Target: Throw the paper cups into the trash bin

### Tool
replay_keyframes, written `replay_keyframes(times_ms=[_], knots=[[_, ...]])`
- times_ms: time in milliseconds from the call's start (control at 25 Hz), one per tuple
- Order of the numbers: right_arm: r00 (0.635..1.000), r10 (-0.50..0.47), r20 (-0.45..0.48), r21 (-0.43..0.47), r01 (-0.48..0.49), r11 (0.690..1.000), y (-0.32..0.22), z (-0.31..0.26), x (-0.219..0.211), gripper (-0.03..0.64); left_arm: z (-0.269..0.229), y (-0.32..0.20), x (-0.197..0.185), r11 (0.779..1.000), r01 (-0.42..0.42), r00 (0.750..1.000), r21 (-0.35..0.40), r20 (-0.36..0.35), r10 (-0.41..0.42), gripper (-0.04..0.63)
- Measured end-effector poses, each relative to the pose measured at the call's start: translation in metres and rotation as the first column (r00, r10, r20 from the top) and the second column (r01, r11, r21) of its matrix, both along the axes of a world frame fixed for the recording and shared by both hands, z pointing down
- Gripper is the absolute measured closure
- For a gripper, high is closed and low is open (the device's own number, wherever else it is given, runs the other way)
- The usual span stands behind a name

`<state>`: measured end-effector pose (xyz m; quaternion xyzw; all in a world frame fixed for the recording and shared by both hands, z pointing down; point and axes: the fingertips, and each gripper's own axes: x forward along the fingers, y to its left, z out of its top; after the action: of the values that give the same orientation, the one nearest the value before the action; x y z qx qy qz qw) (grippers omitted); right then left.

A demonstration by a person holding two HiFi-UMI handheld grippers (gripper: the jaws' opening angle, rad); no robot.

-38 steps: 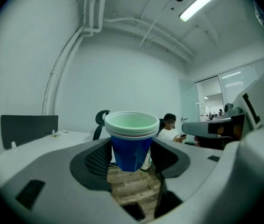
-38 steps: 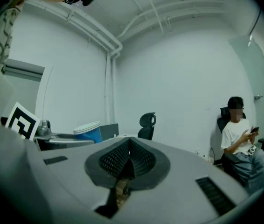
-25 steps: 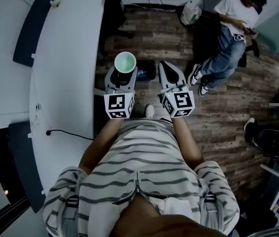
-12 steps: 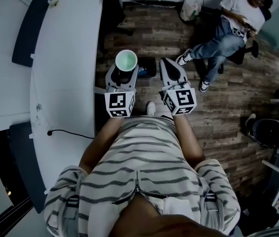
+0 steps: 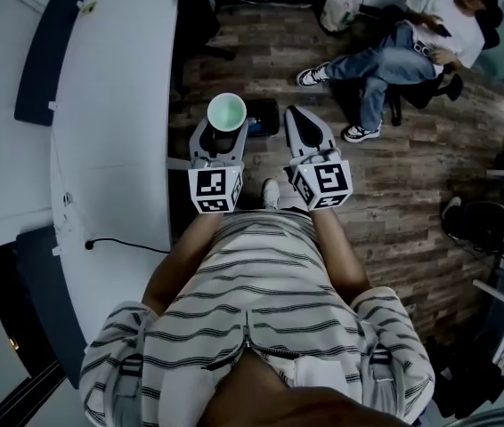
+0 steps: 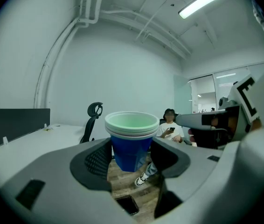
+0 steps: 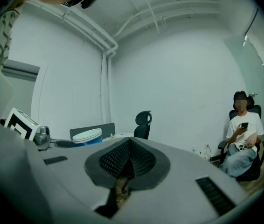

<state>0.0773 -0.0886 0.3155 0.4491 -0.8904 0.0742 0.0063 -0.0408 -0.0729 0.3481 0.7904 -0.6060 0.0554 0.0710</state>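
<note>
A stack of paper cups (image 5: 226,112), nested one inside another, stands upright in the left gripper (image 5: 225,130), held out at waist height above the wooden floor (image 5: 412,176) and just beside the edge of the long white surface (image 5: 118,105). The top cup is open to the camera overhead and shows a pale green inside with nothing in it. From the left gripper view the outer wall is deep blue, and at least two white rolled rims sit stacked at the mouth. The left fingers (image 6: 97,157) are spread wide and clasp the blue wall from both sides, low on the cups, so the rims rise above them. The right gripper (image 5: 301,118) is held level alongside, apart from the cups, and its ribbed fingers (image 7: 143,160) are clenched together on nothing. The person holding both tools wears a striped shirt (image 5: 261,310). On the floor just beyond the cups lies a dark boxy object (image 5: 265,118); what it is cannot be made out. Farther off, a seated person (image 5: 412,47) leans back in a chair with legs stretched out, and a white bag (image 5: 339,12) sits against the wall; its contents are not visible.
</note>
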Motion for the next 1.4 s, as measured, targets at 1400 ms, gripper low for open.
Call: replay_keyframes(times_ms=[1400], knots=[[0.996,-0.001,-0.084,-0.238,-0.019,0.971,-0.041,0.116,0.015,0.600,0.148,-0.075,0.016,0.948,-0.017,1.000,-0.317,-0.025,0.010,0.324]])
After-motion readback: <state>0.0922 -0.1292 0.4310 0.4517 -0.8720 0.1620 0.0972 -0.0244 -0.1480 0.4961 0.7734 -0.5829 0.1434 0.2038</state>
